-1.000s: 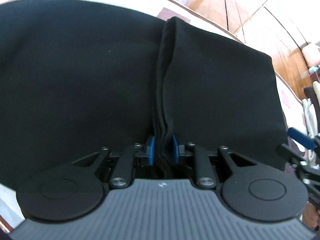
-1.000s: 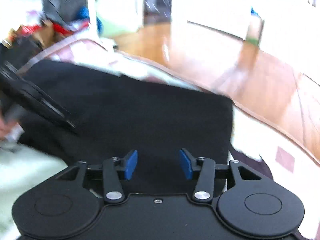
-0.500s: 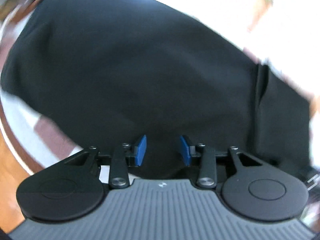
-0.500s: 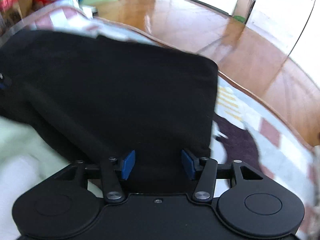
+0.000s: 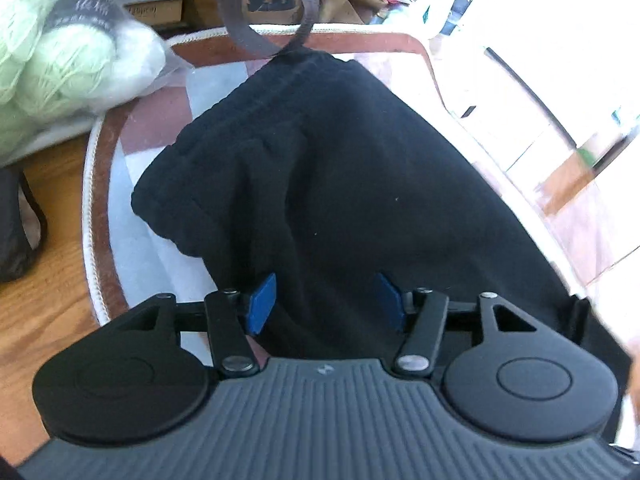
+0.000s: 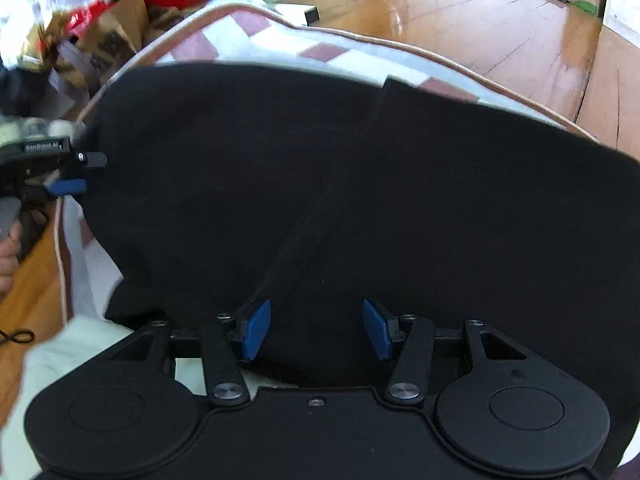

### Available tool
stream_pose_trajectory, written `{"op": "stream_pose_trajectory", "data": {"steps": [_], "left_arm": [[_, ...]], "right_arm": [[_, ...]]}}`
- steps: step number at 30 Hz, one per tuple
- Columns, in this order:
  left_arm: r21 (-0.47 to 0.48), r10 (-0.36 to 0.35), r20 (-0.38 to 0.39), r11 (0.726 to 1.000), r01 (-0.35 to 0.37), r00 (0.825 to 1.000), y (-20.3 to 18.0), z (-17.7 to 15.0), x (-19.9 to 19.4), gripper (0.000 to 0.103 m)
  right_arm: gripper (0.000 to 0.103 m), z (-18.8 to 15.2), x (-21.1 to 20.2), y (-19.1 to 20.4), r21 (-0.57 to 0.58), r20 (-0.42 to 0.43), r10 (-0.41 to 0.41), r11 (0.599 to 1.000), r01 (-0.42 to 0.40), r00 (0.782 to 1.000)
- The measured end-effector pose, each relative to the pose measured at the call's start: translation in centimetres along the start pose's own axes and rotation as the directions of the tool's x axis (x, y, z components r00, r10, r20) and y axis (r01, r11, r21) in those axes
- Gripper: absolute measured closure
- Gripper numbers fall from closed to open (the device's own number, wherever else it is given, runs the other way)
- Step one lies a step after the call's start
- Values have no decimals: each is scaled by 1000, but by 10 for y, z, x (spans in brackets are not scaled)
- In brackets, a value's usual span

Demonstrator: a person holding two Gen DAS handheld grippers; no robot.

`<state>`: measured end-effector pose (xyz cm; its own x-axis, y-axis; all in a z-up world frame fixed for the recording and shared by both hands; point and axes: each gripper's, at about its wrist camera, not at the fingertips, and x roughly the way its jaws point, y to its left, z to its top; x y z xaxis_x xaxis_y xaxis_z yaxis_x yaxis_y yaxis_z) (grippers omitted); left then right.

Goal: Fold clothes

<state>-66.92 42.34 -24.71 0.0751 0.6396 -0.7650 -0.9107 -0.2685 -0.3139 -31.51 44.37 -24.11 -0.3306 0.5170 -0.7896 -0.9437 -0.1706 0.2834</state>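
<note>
Black garment [image 6: 400, 184] lies folded flat on checkered mat [image 6: 280, 44] on wood floor [image 6: 500, 20], left tool [image 5: 326, 300] and right tool [image 6: 316, 330] both spread wide above it, gripping nothing.

Strong daylight is admitted from the upper right of the left wrist view, where the background is blown out to white. The black garment [image 5: 360, 184] is rendered almost without detail; only faint folds are resolved near its gathered edge. Motion blur is seen on the pale green bundle [image 5: 60, 52] at upper left. In the right wrist view glare is reflected off the wooden floor [image 6: 500, 16], and the clutter at upper left is smeared. Fisheye bending is marked along the rug border [image 6: 440, 56].
</note>
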Motion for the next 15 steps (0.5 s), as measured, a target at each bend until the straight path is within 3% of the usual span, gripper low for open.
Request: {"op": "stream_pose_trajectory", "data": {"steps": [2, 5, 8, 9, 13, 15], "left_arm": [[-16, 17, 11, 1000, -17, 1000, -1, 35, 50, 48], [-104, -65, 108, 992, 77, 992, 17, 37, 38, 43], [-152, -71, 158, 984, 95, 985, 30, 39, 29, 26], [-158, -54, 150, 984, 78, 987, 35, 41, 33, 22], [-168, 33, 74, 986, -20, 997, 49, 43, 51, 22], [-177, 19, 44, 984, -11, 999, 48, 43, 68, 22]], "right_arm": [[46, -3, 7, 2, 29, -35, 1, 1000, 0, 999], [46, -6, 9, 1, 49, -63, 6, 999, -3, 998], [46, -11, 6, 1, 40, -50, 5, 999, -3, 999], [45, -13, 5, 0, 40, -45, 6, 999, -5, 999], [45, -11, 2, -10, 78, -16, 43, 996, -42, 999], [45, -11, -1, -14, 90, -9, 60, 994, -59, 998]]}}
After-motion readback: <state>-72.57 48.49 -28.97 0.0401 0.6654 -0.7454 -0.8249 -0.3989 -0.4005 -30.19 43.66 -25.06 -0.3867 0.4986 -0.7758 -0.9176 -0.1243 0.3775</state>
